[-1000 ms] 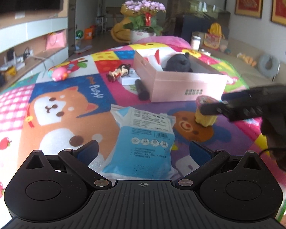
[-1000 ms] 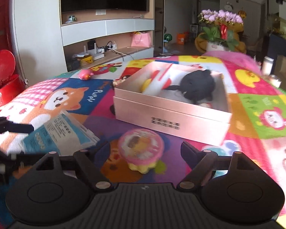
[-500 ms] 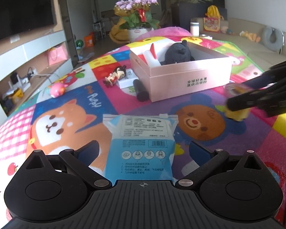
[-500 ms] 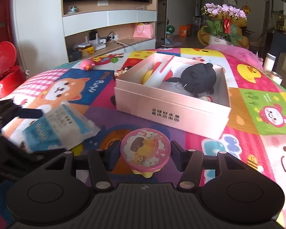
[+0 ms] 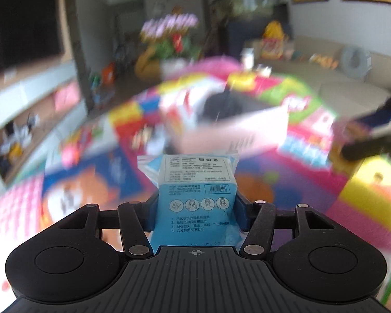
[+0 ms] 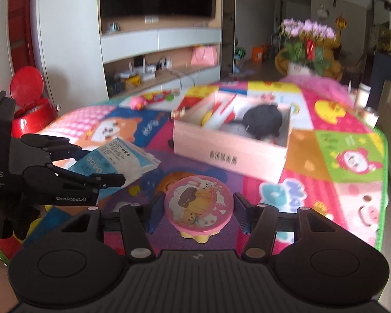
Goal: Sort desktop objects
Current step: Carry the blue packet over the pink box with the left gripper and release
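The left gripper (image 5: 195,206) fingers are closing on the blue wipes packet (image 5: 196,190); the right gripper (image 6: 195,214) fingers clamp the pink-lidded toy cup (image 6: 198,206). Best carry both level over the pink box (image 6: 232,140) ahead, then release inside. The left view is blurred, so the packet's far end against the box stays unclear.

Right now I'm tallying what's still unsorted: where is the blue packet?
The blue packet sits between the closing left gripper jaws, left of the pink box.
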